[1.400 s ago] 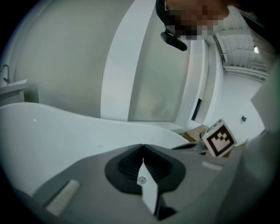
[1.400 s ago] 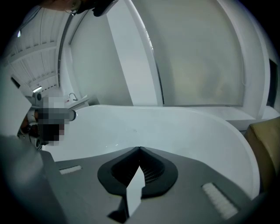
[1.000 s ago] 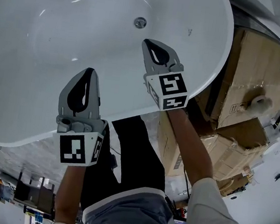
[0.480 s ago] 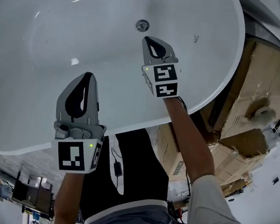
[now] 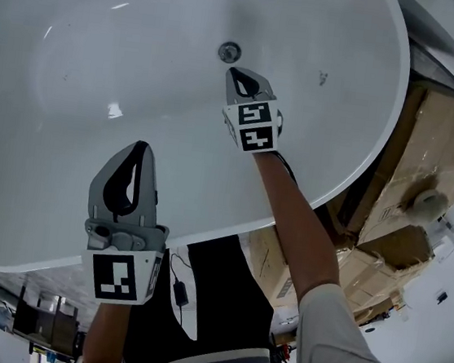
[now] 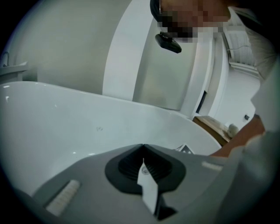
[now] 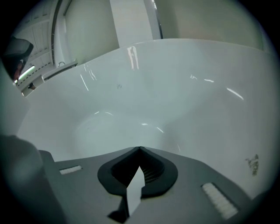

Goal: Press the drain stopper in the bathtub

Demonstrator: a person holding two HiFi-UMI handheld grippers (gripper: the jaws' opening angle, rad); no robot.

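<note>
A round metal drain stopper (image 5: 230, 52) sits in the floor of the white bathtub (image 5: 73, 100), seen in the head view. My right gripper (image 5: 234, 72) is shut and empty, its tips just below the stopper, apart from it. My left gripper (image 5: 138, 148) is shut and empty, held over the tub's near side by the rim. In the right gripper view the closed jaws (image 7: 139, 148) point into the smooth tub basin (image 7: 131, 105); the stopper is hidden there. The left gripper view shows the closed tips (image 6: 142, 145) over the tub wall (image 6: 52, 131).
Cardboard boxes (image 5: 432, 152) stand stacked to the right of the tub, one with a white roll (image 5: 427, 201) on it. The person's legs and dark clothing (image 5: 222, 291) are below the tub rim. A white panel (image 6: 148, 52) leans behind the tub.
My right gripper has moved forward and down into the tub, closing the distance to the drain stopper. The left gripper has stayed about where it was.
</note>
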